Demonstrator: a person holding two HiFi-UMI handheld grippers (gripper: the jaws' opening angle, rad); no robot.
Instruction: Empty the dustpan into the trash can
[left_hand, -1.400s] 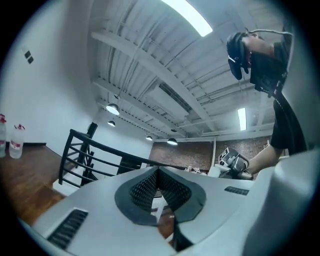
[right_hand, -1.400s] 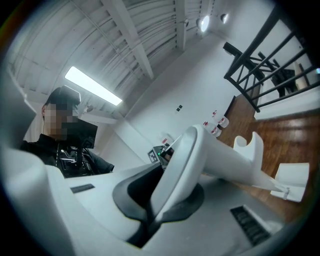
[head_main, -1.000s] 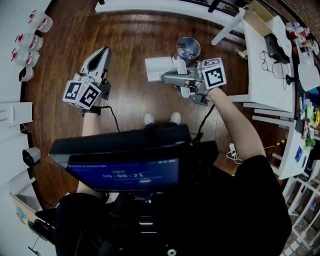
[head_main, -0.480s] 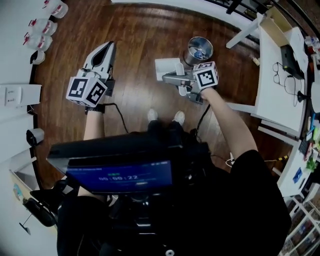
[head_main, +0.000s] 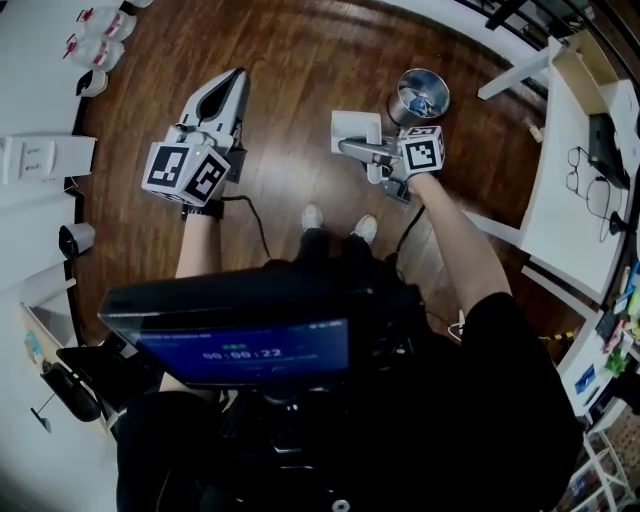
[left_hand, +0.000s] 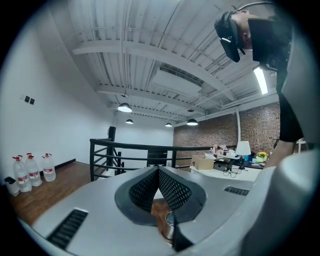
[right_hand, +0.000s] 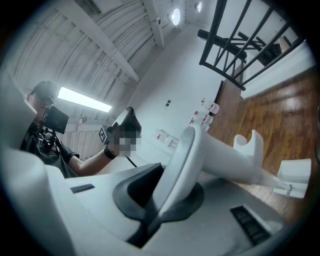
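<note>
My right gripper (head_main: 362, 150) is shut on the handle of a white dustpan (head_main: 352, 128), which it holds out over the wood floor just left of a round metal trash can (head_main: 422, 94) with some litter inside. In the right gripper view the white handle (right_hand: 225, 152) runs from between the jaws of the right gripper (right_hand: 162, 187) to the pan (right_hand: 295, 175) above the floorboards. My left gripper (head_main: 236, 80) hangs well to the left, shut and empty. Its meshed pads (left_hand: 150, 187) meet in the left gripper view.
White tables (head_main: 565, 200) stand at the right, one with glasses on it. Spray bottles (head_main: 100, 22) line the wall at top left. A black railing (left_hand: 125, 152) lies ahead of the left gripper. The person's feet (head_main: 312, 216) stand near the dustpan.
The right gripper has sunk toward the floor with the dustpan, staying next to the trash can. The left gripper has drifted a little to the right. Both stay shut.
</note>
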